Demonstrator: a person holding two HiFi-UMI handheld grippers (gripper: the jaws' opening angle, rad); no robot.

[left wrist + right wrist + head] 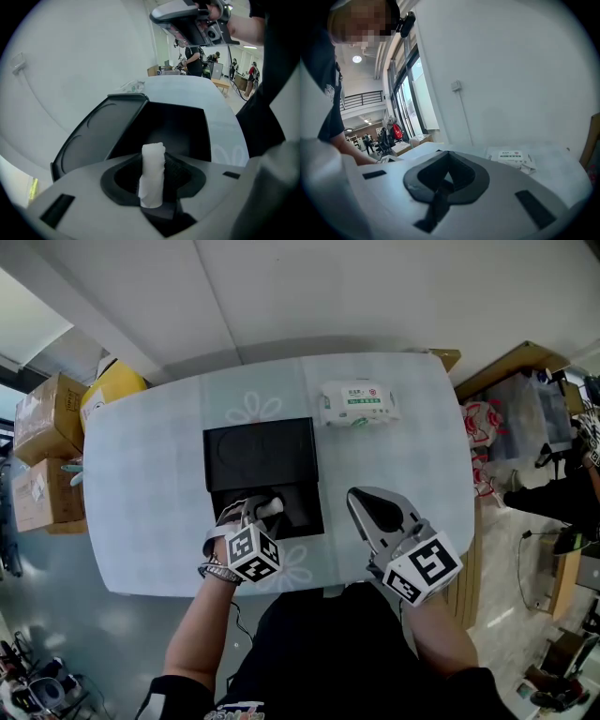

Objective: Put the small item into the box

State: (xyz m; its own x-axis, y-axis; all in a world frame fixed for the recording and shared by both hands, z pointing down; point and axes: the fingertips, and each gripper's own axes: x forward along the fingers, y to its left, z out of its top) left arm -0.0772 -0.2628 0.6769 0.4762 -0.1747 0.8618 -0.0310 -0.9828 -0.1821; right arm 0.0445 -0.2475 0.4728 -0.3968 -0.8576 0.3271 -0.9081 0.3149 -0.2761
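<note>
Box (pixel 180 124) floor behind item (pixel 152 176), left tongs (pixel 154 161)

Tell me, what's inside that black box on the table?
The black box looks dark and empty as far as it shows. A small white item is pinched in the left gripper over its near part; the gripper hides the floor beneath it.

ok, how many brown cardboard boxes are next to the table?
2. The upper cardboard box and the lower cardboard box sit one below the other in the head view, off the left end of the table. More may be hidden under it.
</note>
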